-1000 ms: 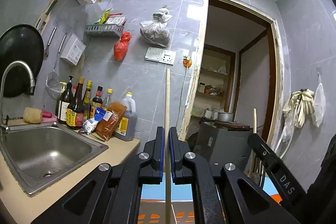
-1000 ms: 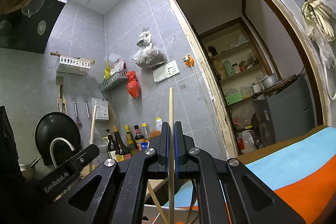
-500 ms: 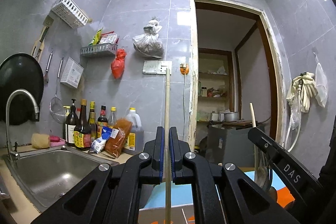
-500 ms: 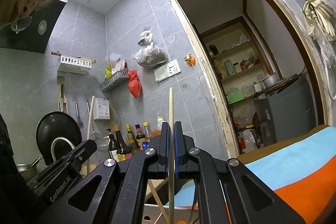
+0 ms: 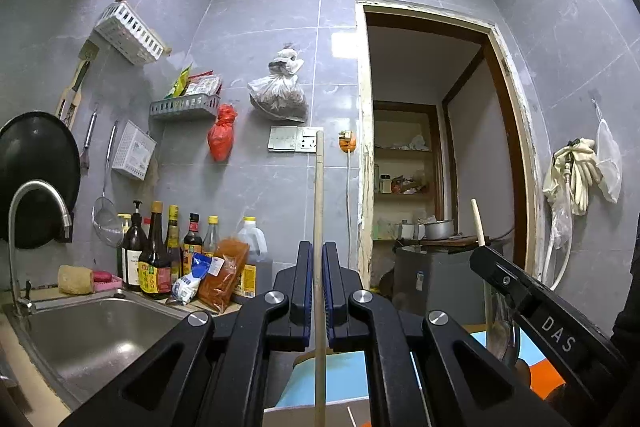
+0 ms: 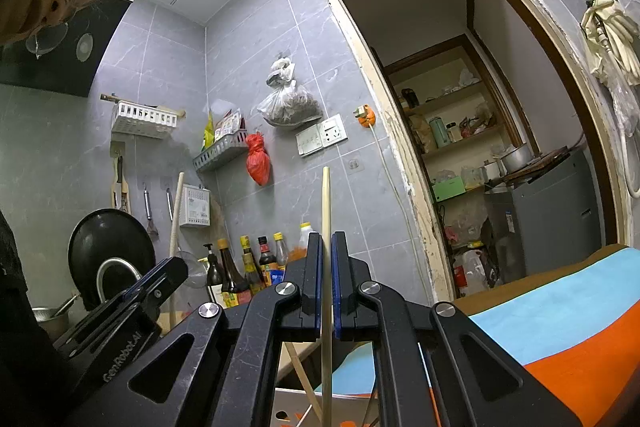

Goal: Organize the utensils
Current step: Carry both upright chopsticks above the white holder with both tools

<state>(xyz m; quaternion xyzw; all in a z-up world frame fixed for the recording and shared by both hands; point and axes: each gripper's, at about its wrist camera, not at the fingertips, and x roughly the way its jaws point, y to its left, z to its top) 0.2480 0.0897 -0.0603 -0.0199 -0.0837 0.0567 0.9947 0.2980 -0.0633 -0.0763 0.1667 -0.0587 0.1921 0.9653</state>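
Note:
My left gripper [image 5: 319, 251] is shut on a long wooden chopstick [image 5: 319, 195] that stands upright between its pads. My right gripper [image 6: 327, 241] is shut on another wooden chopstick [image 6: 326, 203], also upright. The right gripper shows in the left wrist view [image 5: 520, 291] at the lower right with its stick [image 5: 478, 223]. The left gripper shows in the right wrist view [image 6: 132, 307] at the lower left with its stick [image 6: 176, 211]. Below both grippers is a white box [image 6: 348, 407] with more sticks [image 6: 302, 375] leaning in it.
A steel sink [image 5: 92, 331] with a curved tap [image 5: 36, 211] is at the left. Sauce bottles [image 5: 160, 259] and packets stand on the counter behind it. A blue and orange surface [image 6: 560, 327] lies at the right. A doorway [image 5: 432, 167] opens to a pantry.
Both grippers have tilted upward while holding their chopsticks; more wall and ceiling show. The two grippers have drawn a little closer to each other.

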